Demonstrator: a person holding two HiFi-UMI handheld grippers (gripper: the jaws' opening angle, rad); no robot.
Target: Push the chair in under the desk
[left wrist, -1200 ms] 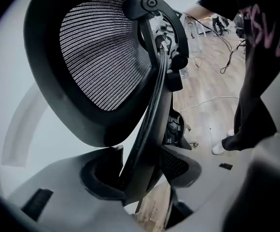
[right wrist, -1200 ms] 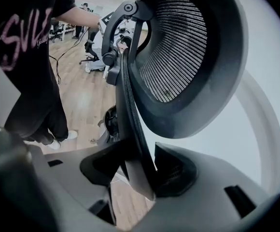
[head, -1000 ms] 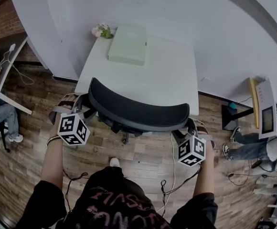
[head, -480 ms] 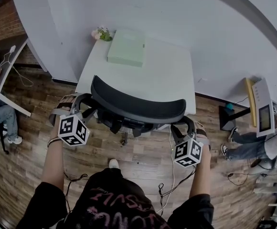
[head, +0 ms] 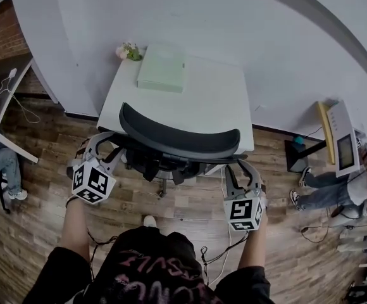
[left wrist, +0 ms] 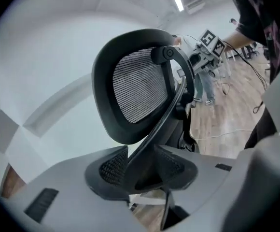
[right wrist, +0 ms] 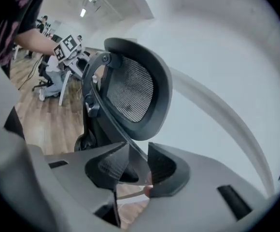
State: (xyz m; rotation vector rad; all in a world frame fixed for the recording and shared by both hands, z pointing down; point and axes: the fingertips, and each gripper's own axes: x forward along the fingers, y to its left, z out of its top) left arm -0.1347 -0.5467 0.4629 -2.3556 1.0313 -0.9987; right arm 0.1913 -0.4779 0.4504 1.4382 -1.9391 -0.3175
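Wood floor [head: 190, 201], so the chair [head: 177, 138], backrest already at the desk's [head: 228, 100] near edge, should roll easy but may swivel, and the left gripper [head: 107, 147] and right gripper [head: 243, 173] have just been closing onto its stiff frame [left wrist: 152, 139], 1 each side, the solid spot to hold.

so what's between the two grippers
The chair's backrest, seen in the head view. The left gripper and right gripper have just been closing their jaws, each with a strut between them.
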